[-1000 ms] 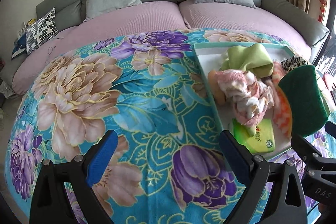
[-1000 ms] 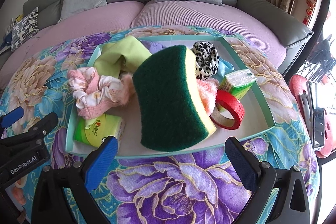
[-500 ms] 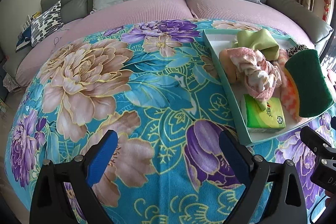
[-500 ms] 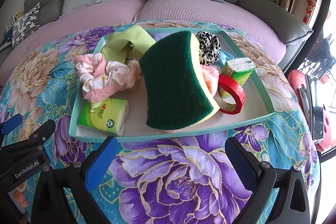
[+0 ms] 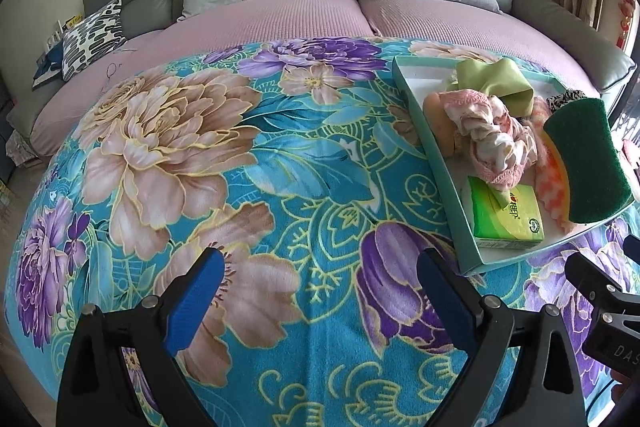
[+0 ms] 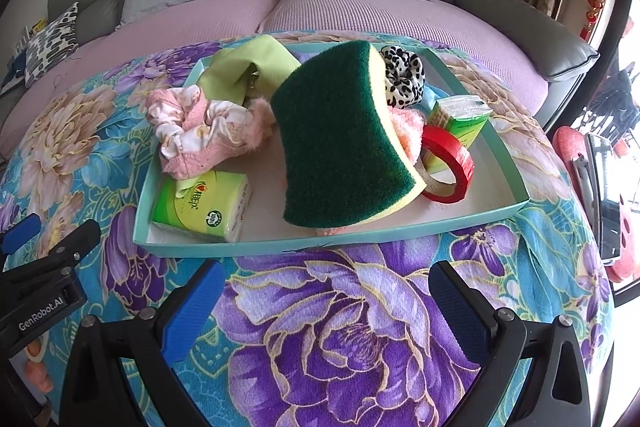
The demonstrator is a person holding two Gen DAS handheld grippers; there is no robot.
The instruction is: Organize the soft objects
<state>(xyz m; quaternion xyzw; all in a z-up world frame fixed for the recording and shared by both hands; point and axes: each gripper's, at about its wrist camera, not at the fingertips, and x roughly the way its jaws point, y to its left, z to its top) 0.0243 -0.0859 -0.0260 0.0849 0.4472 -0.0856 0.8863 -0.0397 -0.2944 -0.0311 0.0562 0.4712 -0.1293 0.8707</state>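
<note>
Found the left tool point(image 5: 320, 265) open, its blue-padded jaws spread wide over the teal floral blanket point(image 5: 248, 163) covering the worktop, with nothing between them. Found the right tool point(image 6: 326, 275) equally open and empty, hovering over a large purple flower of the blanket just short of the near wall of the shallow teal rectangular tray point(image 6: 256, 249). Saw the tray lying on the right part of the blanket, with all the soft things piled in it. Noted a big green-and-yellow scouring sponge point(image 6: 340, 143) standing tilted in the middle, its green face turned to the right camera, leaning on a fluffy pink cloth point(image 6: 408, 131). Noted a crumpled pink floral fabric scrunchie point(image 6: 196, 131) to the left of the sponge, partly resting on a green plastic-wrapped tissue pack point(image 6: 200, 207) in the tray's near left corner. Made out a folded light green cloth point(image 6: 248, 67) at the far left, a black-and-white leopard-print scrunchie point(image 6: 402, 79) behind the sponge, a second green tissue pack point(image 6: 460, 119) at the right, and a red tape roll point(image 6: 452, 151) propped against that pack, touching the sponge's lower edge. Glimpsed the left tool's black body at the left edge of the right view, with a person's fingertips point(image 6: 36, 367) below it. Saw a grey sofa with lilac seat covers point(image 6: 360, 7) and grey cushions beyond the worktop.
</note>
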